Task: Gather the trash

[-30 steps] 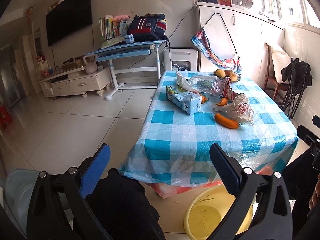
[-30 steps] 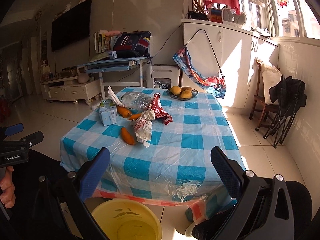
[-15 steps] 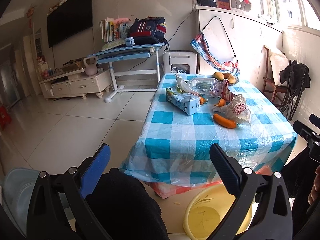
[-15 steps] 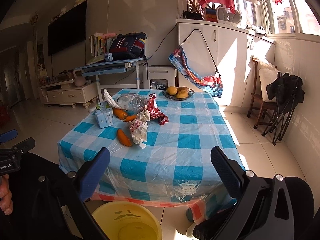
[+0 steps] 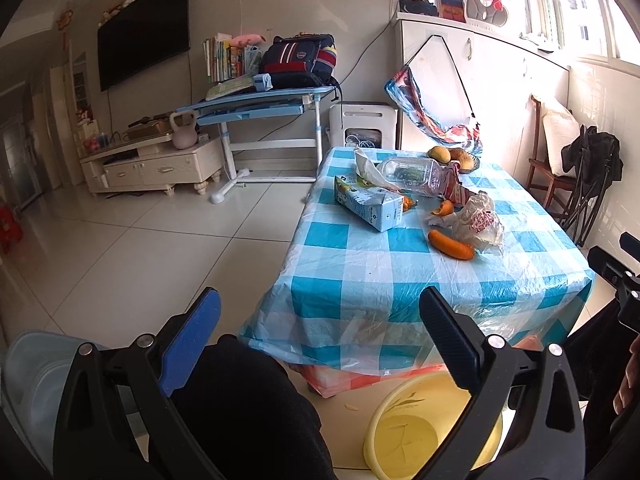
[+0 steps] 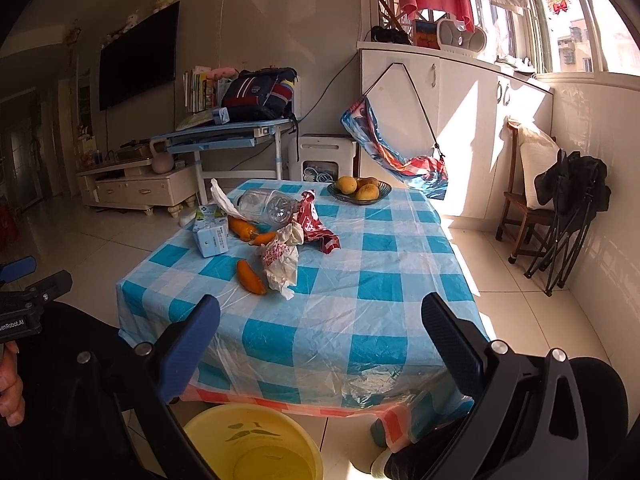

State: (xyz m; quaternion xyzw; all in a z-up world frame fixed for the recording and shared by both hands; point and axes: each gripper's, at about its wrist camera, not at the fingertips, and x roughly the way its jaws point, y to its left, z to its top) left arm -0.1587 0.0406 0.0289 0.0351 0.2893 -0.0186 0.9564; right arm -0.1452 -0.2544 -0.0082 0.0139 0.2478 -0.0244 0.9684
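Litter lies on the blue-checked table (image 5: 360,272) (image 6: 360,280): a blue milk carton (image 5: 370,205) (image 6: 210,238), a clear plastic bottle (image 5: 410,174) (image 6: 266,205), a red wrapper (image 6: 316,226) (image 5: 456,188), a crumpled plastic bag (image 5: 478,222) (image 6: 282,260), orange peel pieces (image 5: 450,245) (image 6: 250,277) and white tissue (image 5: 368,168). A yellow bucket (image 5: 420,432) (image 6: 256,444) stands on the floor below the table's near edge. My left gripper (image 5: 320,340) and right gripper (image 6: 320,344) are both open, empty, and held well short of the table.
A fruit bowl (image 6: 360,191) sits at the table's far end. Beyond are a blue desk (image 5: 256,100), a TV cabinet (image 5: 152,164), a white cabinet (image 6: 440,120), and a chair with dark folded gear (image 6: 560,200) at right. Tiled floor spreads left.
Both views have drifted slightly back from the table, so it looks a little smaller. The grippers stay open and nothing on the table has moved.
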